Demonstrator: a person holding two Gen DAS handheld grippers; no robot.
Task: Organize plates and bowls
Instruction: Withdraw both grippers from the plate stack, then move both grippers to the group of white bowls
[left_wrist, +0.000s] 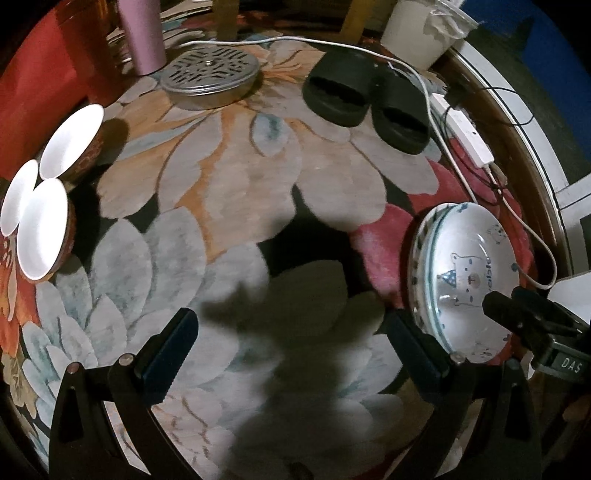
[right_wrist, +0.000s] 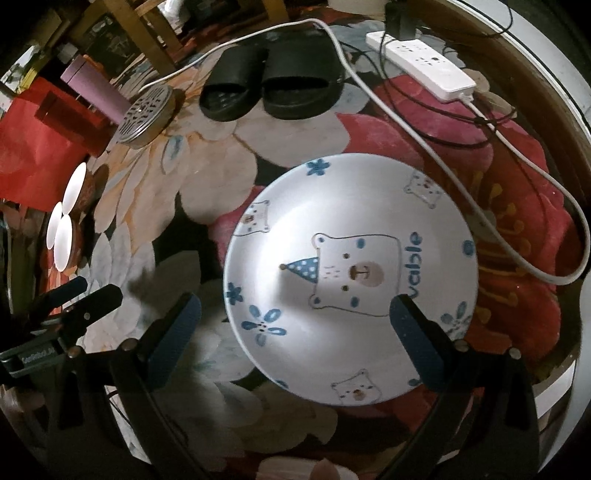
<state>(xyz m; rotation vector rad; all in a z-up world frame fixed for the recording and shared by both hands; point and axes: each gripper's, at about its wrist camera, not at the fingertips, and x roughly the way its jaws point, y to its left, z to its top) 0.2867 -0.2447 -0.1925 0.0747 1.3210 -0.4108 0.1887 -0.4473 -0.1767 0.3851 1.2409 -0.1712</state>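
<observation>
A stack of white plates with blue bear and flower prints (right_wrist: 351, 273) lies on the floral rug; it also shows at the right of the left wrist view (left_wrist: 465, 273). Three small bowls, white inside and brown outside (left_wrist: 48, 206), stand close together at the far left, also in the right wrist view (right_wrist: 64, 218). My right gripper (right_wrist: 295, 332) is open and hovers over the stack's near rim, holding nothing. My left gripper (left_wrist: 291, 339) is open and empty over bare rug, left of the stack. The right gripper's tip (left_wrist: 517, 314) reaches over the plates.
Black slippers (left_wrist: 365, 107), a round perforated metal lid (left_wrist: 210, 74), a pink tumbler (left_wrist: 142, 35) and a white tub (left_wrist: 417, 29) lie at the far side. A white power strip (right_wrist: 421, 66) with cables (right_wrist: 517, 155) runs along the right. A red box (right_wrist: 37, 147) stands at the left.
</observation>
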